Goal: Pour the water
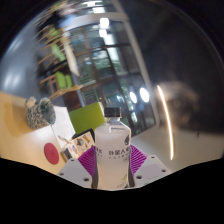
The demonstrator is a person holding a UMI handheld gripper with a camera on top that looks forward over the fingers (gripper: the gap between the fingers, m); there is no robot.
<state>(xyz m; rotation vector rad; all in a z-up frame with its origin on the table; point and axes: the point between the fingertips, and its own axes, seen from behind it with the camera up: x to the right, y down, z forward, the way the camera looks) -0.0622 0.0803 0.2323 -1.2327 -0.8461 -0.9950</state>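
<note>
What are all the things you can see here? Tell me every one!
water bottle: one, clear with a white cap and a white label, standing between the fingers.
chair: one, lime green, behind the bottle.
round thing: one, pink-red, on the pale table beside the fingers; too small to name.
table: one, pale, under these things.
shelves: several, with green items, far behind.
ceiling lights: a few, white, overhead.
gripper: one, white fingers with purple pads close at each side of the bottle.
</note>
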